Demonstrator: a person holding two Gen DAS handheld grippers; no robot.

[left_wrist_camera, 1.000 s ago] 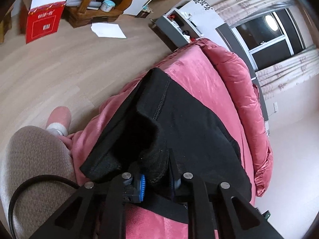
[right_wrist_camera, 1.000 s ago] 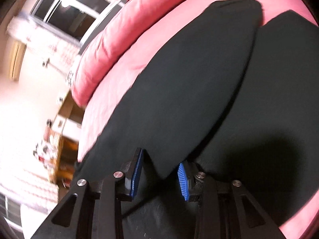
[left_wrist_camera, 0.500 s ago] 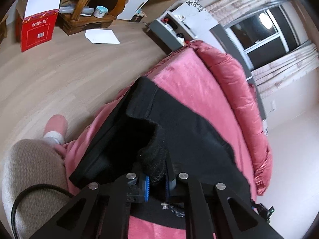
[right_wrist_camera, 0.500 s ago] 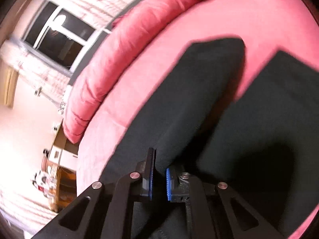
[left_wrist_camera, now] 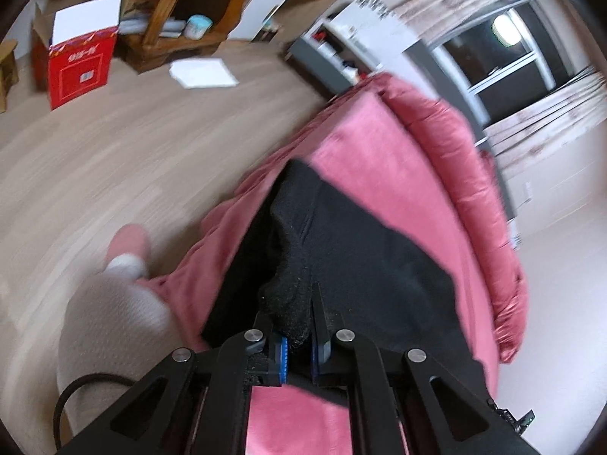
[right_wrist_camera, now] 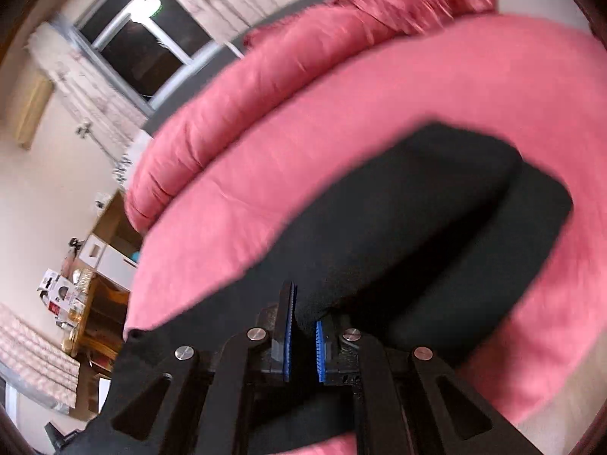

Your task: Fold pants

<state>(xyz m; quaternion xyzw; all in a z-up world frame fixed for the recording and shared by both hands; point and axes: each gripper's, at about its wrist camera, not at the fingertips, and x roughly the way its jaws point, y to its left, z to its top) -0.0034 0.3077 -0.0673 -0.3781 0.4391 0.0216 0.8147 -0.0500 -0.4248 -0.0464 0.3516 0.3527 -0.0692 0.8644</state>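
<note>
Your black pants [left_wrist_camera: 379,265] lie on the pink bedcover [left_wrist_camera: 383,159], long axis running away from you across the bed toward the rolled pink quilt [right_wrist_camera: 242,91] at its far side. In the right wrist view the two legs sit side by side, one overlapping the other, with their far ends blunt and close together.

Your left gripper [left_wrist_camera: 297,345] is clamped on a bunched, fuzzy edge of the pants at the near corner; the cloth rises between the blue pads in a ridge. Your right gripper [right_wrist_camera: 303,345] pinches a fold of the same fabric, pads pressed on it and cloth pulled taut ahead of them.

Room: pale wood floor [left_wrist_camera: 114,159] on the left, a dark window [left_wrist_camera: 504,49] with curtains beyond the bed. A red cardboard box [left_wrist_camera: 77,72] stands open on the floor; contents not visible. Beside it a wooden shelf unit [left_wrist_camera: 170,26] holds a small teal-lidded tub [left_wrist_camera: 197,26]. A white sheet [left_wrist_camera: 203,72] lies flat on the floor nearby. Your knee and a pink slipper [left_wrist_camera: 127,242] show at lower left.
</note>
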